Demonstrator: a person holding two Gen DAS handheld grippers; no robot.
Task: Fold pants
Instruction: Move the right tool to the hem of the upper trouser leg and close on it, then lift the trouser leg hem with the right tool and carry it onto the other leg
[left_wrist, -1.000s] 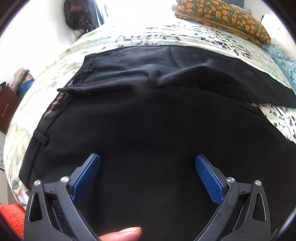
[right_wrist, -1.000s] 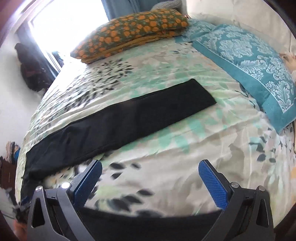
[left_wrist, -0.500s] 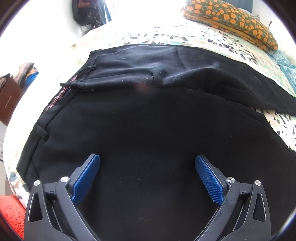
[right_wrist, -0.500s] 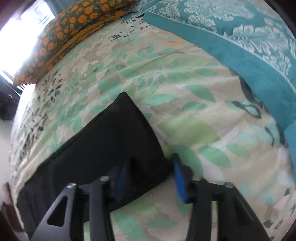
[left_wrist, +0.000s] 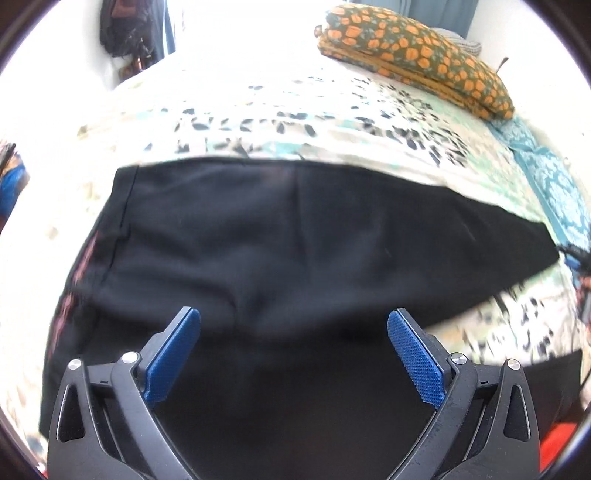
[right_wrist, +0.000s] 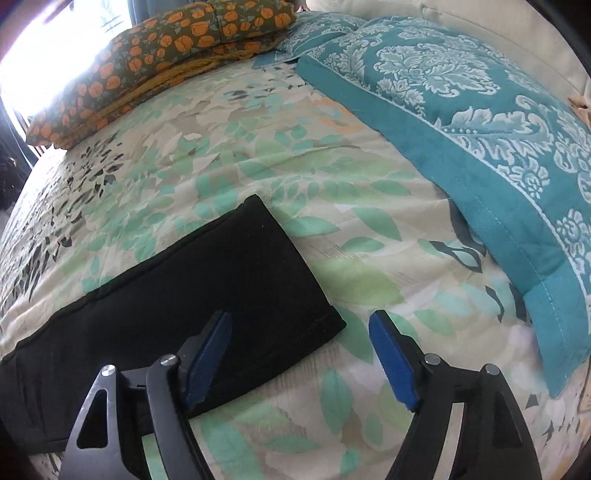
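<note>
Black pants (left_wrist: 280, 240) lie flat across a leaf-patterned bedspread (left_wrist: 295, 122), waistband at the left, one leg running off to the right. My left gripper (left_wrist: 293, 350) is open and empty, low over the seat of the pants. In the right wrist view the leg's hem end (right_wrist: 236, 295) lies on the bedspread (right_wrist: 369, 221). My right gripper (right_wrist: 299, 354) is open, its left finger over the hem's near corner, its right finger over bare bedspread. It holds nothing.
An orange-flowered pillow (left_wrist: 417, 59) lies at the far side of the bed and also shows in the right wrist view (right_wrist: 147, 62). A teal patterned pillow (right_wrist: 480, 140) lies to the right of the hem. Dark clothes (left_wrist: 125, 33) hang at the far left.
My left gripper has moved up the pants toward the far leg. My right gripper, shut around the hem corner half a second ago, has opened and sits just behind that corner.
</note>
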